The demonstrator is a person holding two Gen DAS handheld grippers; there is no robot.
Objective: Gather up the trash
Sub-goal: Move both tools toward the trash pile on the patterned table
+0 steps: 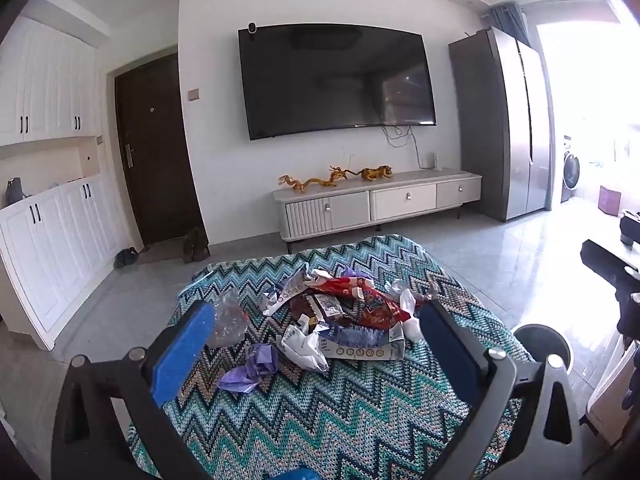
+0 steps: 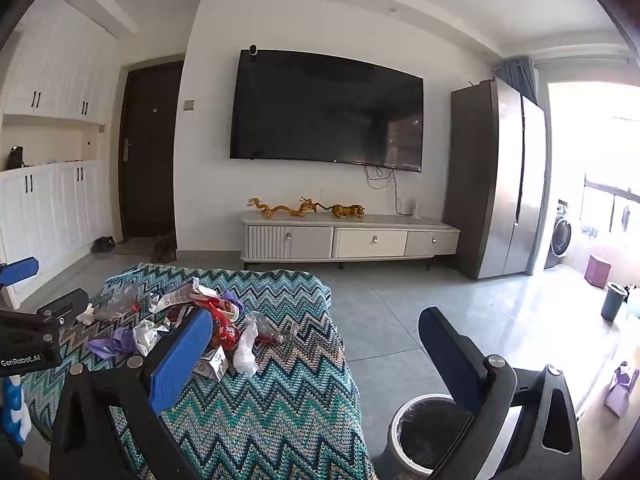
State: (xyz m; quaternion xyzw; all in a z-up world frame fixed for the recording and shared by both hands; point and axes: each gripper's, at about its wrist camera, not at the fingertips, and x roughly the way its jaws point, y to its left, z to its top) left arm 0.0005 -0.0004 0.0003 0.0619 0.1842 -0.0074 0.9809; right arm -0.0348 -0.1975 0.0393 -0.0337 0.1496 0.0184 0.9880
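Observation:
A heap of trash (image 1: 344, 316) lies on a table under a teal zigzag cloth (image 1: 320, 412): red and white wrappers, a flattened carton, clear plastic and a crumpled purple bag (image 1: 252, 368). My left gripper (image 1: 316, 340) hovers over the near side of the heap, open wide, nothing between its blue pads. In the right wrist view the same trash heap (image 2: 192, 320) sits left of centre on the zigzag cloth (image 2: 260, 412). My right gripper (image 2: 316, 344) is open and empty, over the table's right edge. A round bin (image 2: 428, 436) with a dark liner stands on the floor below it.
The round bin (image 1: 540, 344) shows at the table's right side. The left gripper's body (image 2: 36, 328) appears at the left edge. Beyond are a TV cabinet (image 1: 376, 200), a wall TV, a fridge (image 1: 508, 124), a second small bin (image 2: 614, 300) and tiled floor.

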